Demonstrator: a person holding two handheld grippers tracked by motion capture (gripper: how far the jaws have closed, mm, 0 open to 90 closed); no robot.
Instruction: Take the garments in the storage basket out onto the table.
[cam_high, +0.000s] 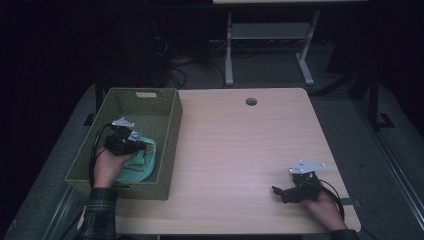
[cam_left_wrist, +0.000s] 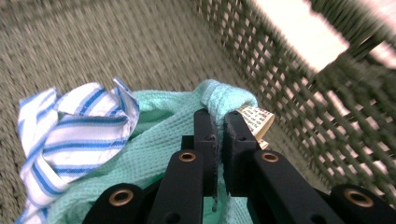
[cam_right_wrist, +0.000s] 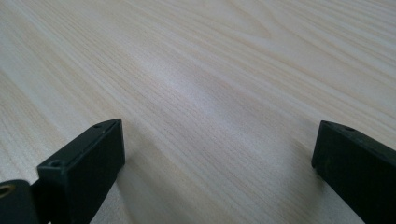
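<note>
In woven basket (cam_high: 170, 131): left tongs (cam_left_wrist: 218, 122) clamp waffle-knit mint cloth (cam_left_wrist: 163, 140) (tagged); right tongs (cam_right_wrist: 215, 158) apart.

The print on the green cloth's tag (cam_left_wrist: 256, 122) is too blurred to read.

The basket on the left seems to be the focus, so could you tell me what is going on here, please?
A person works at a wooden table with a gripper in each hand. The left gripper is down inside the green woven basket, its jaws shut on a fold of the mint-green cloth, next to the cloth's tag. A blue-and-white striped cloth lies beside it in the basket. The right gripper rests near the table's front right, jaws open and holding nothing.
</note>
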